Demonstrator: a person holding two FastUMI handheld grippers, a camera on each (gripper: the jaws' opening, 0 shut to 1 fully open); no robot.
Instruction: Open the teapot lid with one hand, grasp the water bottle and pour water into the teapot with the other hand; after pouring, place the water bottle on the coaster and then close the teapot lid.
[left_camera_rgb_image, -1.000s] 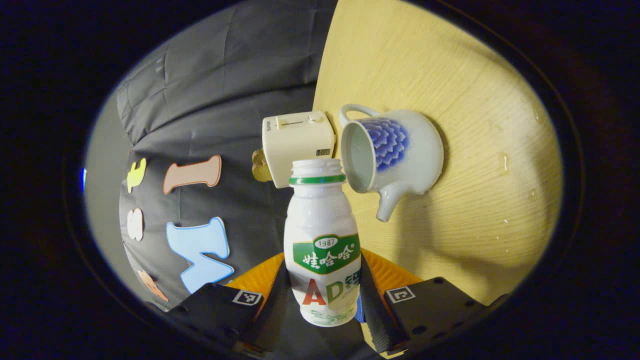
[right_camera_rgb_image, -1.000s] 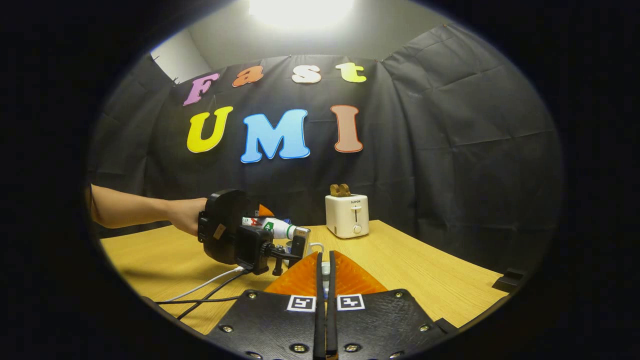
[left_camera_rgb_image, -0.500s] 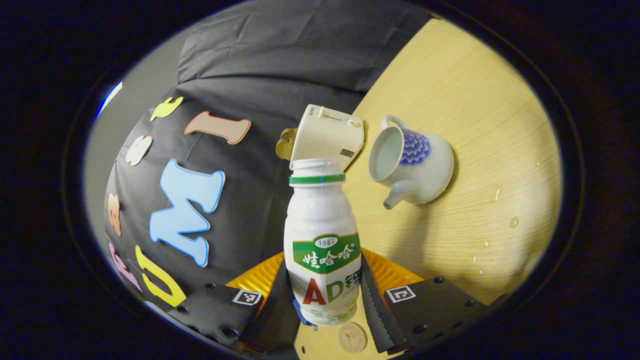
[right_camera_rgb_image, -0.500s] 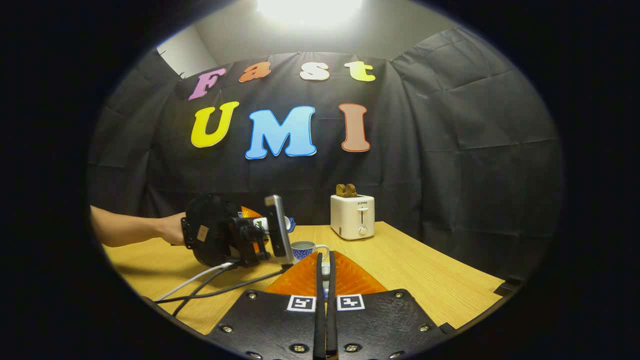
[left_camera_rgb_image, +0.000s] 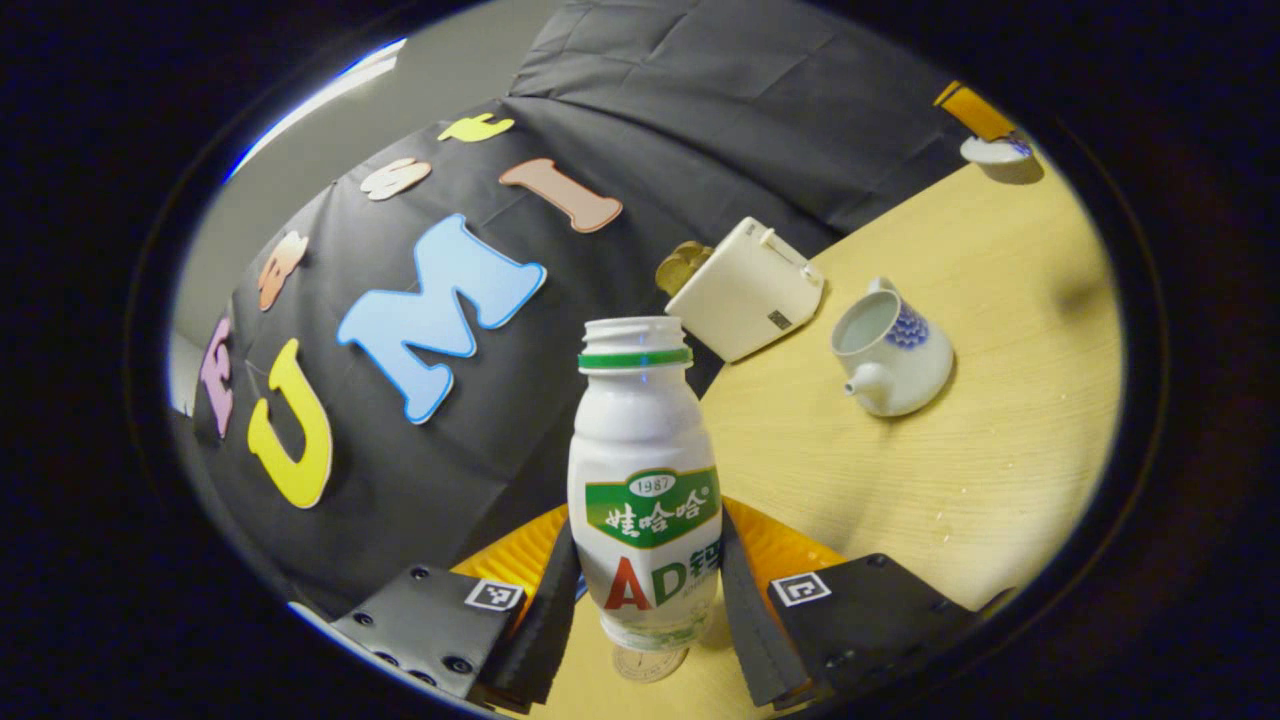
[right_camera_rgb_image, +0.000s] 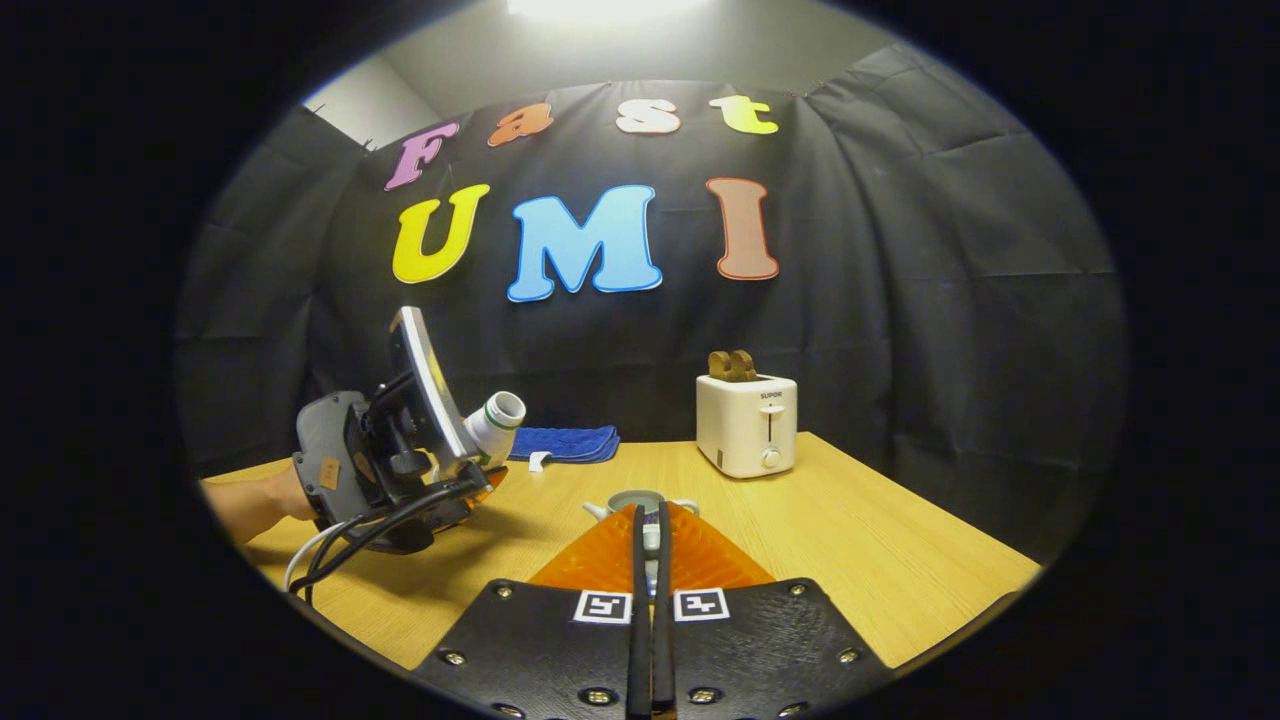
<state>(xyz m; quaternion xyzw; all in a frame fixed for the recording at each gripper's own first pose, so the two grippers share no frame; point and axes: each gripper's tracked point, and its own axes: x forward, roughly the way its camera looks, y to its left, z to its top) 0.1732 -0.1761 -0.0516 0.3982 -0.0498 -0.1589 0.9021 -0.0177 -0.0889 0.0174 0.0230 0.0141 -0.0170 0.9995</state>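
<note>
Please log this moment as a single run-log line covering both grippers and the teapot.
left gripper: shut on water bottle, above coaster | right gripper: shut on lid | teapot: open, on table

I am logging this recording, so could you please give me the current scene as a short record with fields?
left gripper: fingers shut on the water bottle, bottle uncapped
right gripper: fingers closed on a small white object, probably the lid, mostly hidden
teapot: on the table, lid off, spout toward the bottle
coaster: round, just below the bottle's base
toaster: at the table's back edge
blue cloth: folded, by the wall
</note>
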